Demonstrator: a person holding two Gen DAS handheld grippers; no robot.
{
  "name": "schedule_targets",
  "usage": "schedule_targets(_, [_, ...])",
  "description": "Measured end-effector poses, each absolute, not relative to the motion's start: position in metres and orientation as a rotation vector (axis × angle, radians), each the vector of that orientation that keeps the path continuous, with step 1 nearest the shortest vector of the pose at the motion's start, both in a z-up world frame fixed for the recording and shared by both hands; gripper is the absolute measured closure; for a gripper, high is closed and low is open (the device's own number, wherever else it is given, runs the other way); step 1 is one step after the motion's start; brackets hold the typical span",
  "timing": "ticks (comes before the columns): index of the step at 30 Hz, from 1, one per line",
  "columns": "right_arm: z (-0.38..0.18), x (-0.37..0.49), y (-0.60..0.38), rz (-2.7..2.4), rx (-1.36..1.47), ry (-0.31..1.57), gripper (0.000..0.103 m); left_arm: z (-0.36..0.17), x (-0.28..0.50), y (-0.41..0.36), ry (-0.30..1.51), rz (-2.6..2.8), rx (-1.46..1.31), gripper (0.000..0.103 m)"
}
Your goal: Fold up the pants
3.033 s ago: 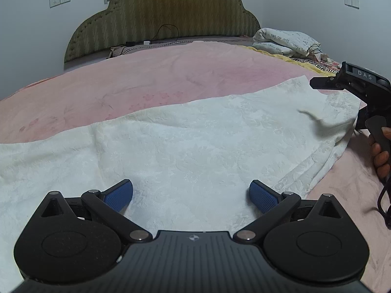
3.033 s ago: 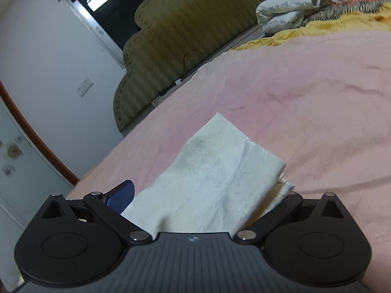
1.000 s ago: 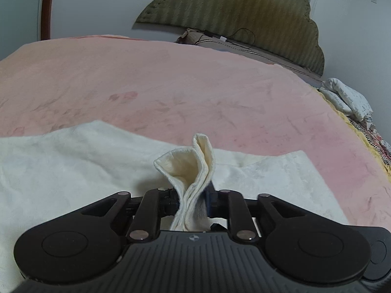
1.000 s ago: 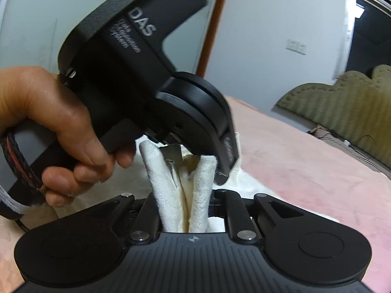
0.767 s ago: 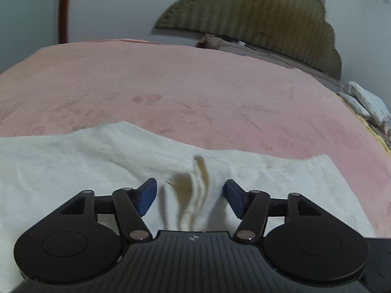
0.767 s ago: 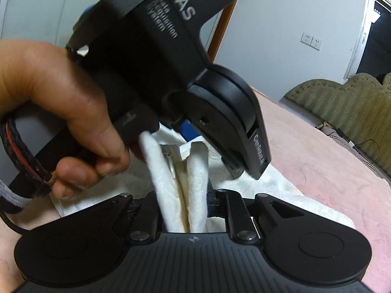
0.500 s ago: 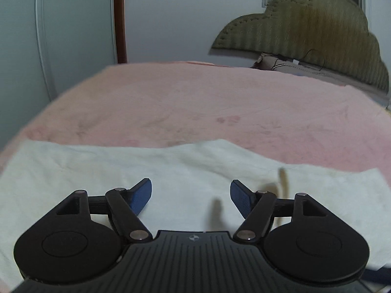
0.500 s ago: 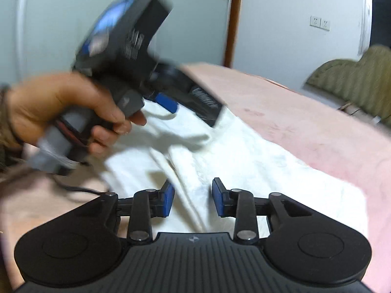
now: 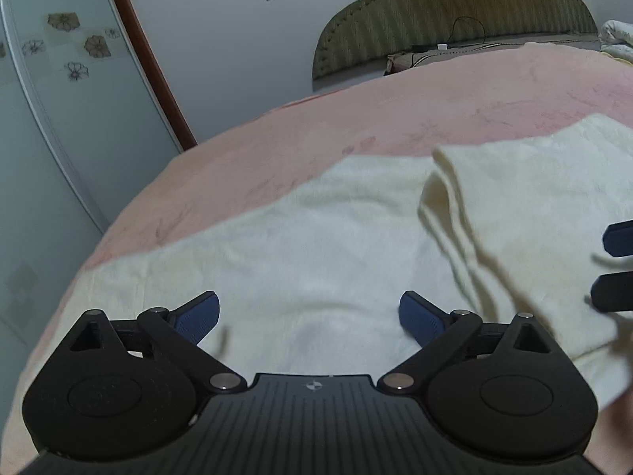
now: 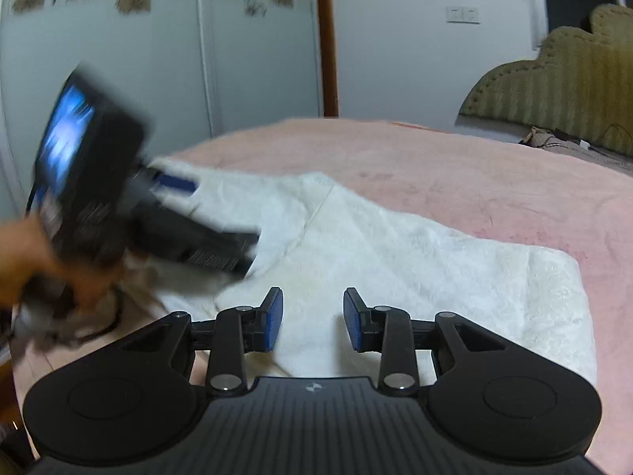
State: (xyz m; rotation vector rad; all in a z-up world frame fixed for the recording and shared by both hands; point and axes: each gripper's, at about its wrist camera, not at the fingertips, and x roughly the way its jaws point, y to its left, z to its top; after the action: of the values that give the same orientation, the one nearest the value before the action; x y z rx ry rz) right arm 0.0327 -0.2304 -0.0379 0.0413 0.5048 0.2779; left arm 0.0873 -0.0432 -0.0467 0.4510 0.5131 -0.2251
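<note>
While its blue-padded jaws are opening wide with nothing between them, the left gripper [image 9: 308, 316] hangs low in the left wrist view over the cream-white pants [image 9: 316, 253]. Spread flat, the pants fill the middle of that frame, with a folded-over layer raised at centre right. At the lower middle of the right wrist view, the right gripper [image 10: 312, 320] has its pads a little apart, released, only flat cloth showing through the gap. Blurred at the left of that view, a hand [image 10: 23, 253] grips the left gripper's black body. Beneath the pants lies a pink bedspread [image 10: 455, 174]. An olive padded headboard [image 9: 455, 12] stands at the upper right, and pale wardrobe doors [image 10: 158, 51] fill the upper left.
</note>
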Motion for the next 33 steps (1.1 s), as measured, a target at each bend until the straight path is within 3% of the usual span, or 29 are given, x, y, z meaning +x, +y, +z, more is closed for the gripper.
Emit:
schedule_targets(3, [-0.044, 0.035, -0.225, 0.262, 0.013, 0.511, 0.065, -0.045, 0.095, -0.014, 0.581, -0.248, 0.259, 0.0])
schedule_targets(5, [-0.044, 0.034, -0.226, 0.217, 0.012, 0.51, 0.048, -0.046, 0.103, 0.004, 0.627, -0.265, 0.135, 0.0])
schedule_targets(6, [-0.045, 0.035, -0.226, 0.188, 0.013, 0.515, 0.034, -0.047, 0.104, 0.01, 0.63, -0.275, 0.098, 0.0])
schedule_targets(7, [-0.046, 0.036, -0.228, 0.18, 0.02, 0.521, 0.031, -0.046, 0.104, 0.013, 0.624, -0.283, 0.073, 0.0])
schedule_targets(14, [-0.049, 0.039, -0.242, 0.206, 0.091, 0.542, 0.027, -0.043, 0.101, 0.019, 0.613, -0.299, 0.026, 0.0])
schedule_targets(16, [-0.051, 0.038, -0.244, 0.217, 0.112, 0.549, 0.018, -0.041, 0.1, 0.025, 0.604, -0.309, -0.014, 0.0])
schedule_targets(19, [-0.053, 0.038, -0.243, 0.238, 0.116, 0.558, 0.012, -0.023, 0.094, 0.024, 0.601, -0.27, -0.091, 0.004])
schedule_targets(25, [-0.054, 0.038, -0.237, 0.245, 0.081, 0.566, 0.003, 0.02, 0.104, -0.062, 0.635, -0.638, -0.029, 0.002])
schedule_targets(30, [-0.054, 0.035, -0.237, 0.244, 0.076, 0.565, 0.002, -0.007, 0.143, -0.138, 0.728, -0.584, 0.129, 0.005])
schedule_targets(33, [-0.052, 0.028, -0.233, 0.242, 0.036, 0.567, 0.001, -0.038, 0.176, -0.146, 0.784, -0.461, 0.189, 0.005])
